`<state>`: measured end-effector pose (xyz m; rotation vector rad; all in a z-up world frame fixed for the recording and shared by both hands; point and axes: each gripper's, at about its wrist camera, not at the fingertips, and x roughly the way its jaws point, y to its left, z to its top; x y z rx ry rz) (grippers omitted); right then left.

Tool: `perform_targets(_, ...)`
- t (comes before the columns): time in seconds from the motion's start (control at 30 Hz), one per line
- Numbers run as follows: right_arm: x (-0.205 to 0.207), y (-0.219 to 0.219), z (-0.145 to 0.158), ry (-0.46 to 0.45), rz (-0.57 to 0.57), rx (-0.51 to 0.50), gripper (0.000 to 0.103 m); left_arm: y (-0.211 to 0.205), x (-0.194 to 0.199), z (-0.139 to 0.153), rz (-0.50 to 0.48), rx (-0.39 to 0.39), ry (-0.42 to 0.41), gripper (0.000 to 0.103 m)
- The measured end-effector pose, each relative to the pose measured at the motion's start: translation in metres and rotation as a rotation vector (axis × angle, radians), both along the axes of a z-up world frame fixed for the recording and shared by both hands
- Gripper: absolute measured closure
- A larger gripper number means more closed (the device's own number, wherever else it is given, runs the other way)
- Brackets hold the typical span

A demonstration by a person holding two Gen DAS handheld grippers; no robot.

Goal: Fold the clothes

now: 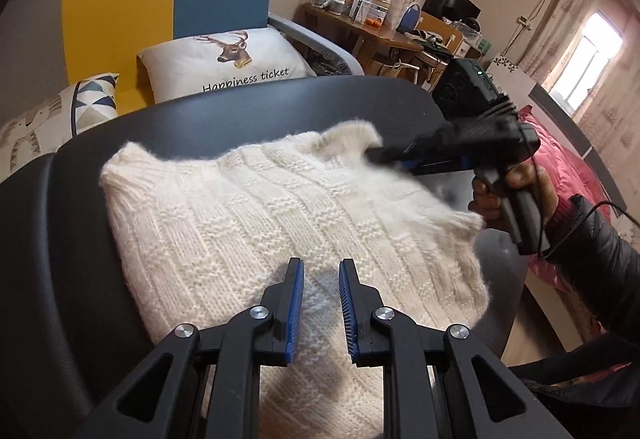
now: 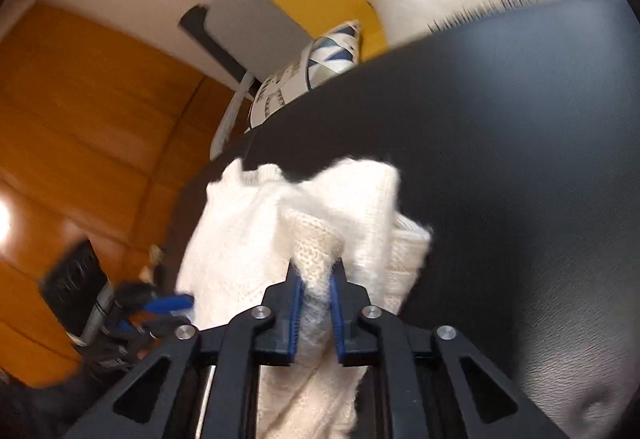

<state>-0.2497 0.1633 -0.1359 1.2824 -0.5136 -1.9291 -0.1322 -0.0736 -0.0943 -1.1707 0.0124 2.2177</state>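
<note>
- While the white sweater [image 1: 276, 223] is lying across the counter [image 1: 240, 115], its far-right edge is being pinched by the right tool [image 2: 316, 271].
- Left tool [image 1: 320, 271] is being held empty, jaws narrowly apart, above the near edge.

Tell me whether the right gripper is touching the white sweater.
Touching. The right wrist view shows the right gripper with a bunched fold of the white sweater pinched between its blue pads, the knit pressed against both.
</note>
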Motion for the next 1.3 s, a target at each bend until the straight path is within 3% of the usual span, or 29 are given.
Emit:
perform_targets(0.1,0.010,0.011,0.025,0.095,-0.030,0.010,0.094,0.001,-0.004,-0.004,-0.008,-0.001,-0.009,0.083)
perform_targets(0.27,0.004,0.012,-0.021,-0.032,-0.022,0.109,0.094,0.004,-0.010,-0.017,-0.015,-0.005,-0.051,0.083)
perform_targets(0.33,0.006,0.014,-0.033,-0.054,-0.032,0.083,0.094,0.004,-0.010,-0.020,-0.009,0.006,-0.059,0.083)
perform_targets(0.5,0.007,0.021,-0.032,-0.066,-0.060,0.050,0.091,-0.001,-0.015,-0.002,0.009,0.072,-0.060,0.082)
perform_targets(0.57,0.010,0.027,-0.013,-0.064,-0.090,0.000,0.086,-0.001,-0.019,0.006,0.024,0.076,-0.040,0.080)
perform_targets(0.63,0.015,0.030,0.006,0.003,-0.112,-0.006,0.086,0.002,-0.020,0.007,0.014,0.078,-0.042,0.079)
perform_targets(0.73,0.039,0.027,0.041,0.089,-0.021,-0.077,0.086,0.012,-0.015,0.005,-0.010,0.048,-0.034,0.079)
perform_targets(0.8,0.062,0.010,0.059,0.162,0.079,-0.062,0.086,0.015,-0.012,0.002,-0.011,0.035,-0.031,0.079)
perform_targets(0.87,0.078,-0.010,0.063,0.171,0.147,-0.033,0.086,0.015,-0.011,-0.001,-0.008,0.036,-0.035,0.079)
perform_targets(0.97,0.087,-0.030,0.039,0.105,0.183,0.090,0.087,0.015,-0.011,-0.005,0.000,0.037,-0.041,0.078)
perform_targets(1.07,0.085,-0.027,0.000,0.002,0.150,0.222,0.101,0.018,-0.010,-0.015,-0.005,0.006,-0.044,0.077)
perform_targets(1.2,0.081,-0.018,-0.006,-0.034,0.098,0.129,0.101,0.015,-0.003,-0.009,0.011,0.034,-0.034,0.077)
perform_targets(1.3,0.081,-0.019,-0.007,-0.039,0.091,0.122,0.101,-0.002,0.015,0.016,0.004,0.103,-0.005,0.077)
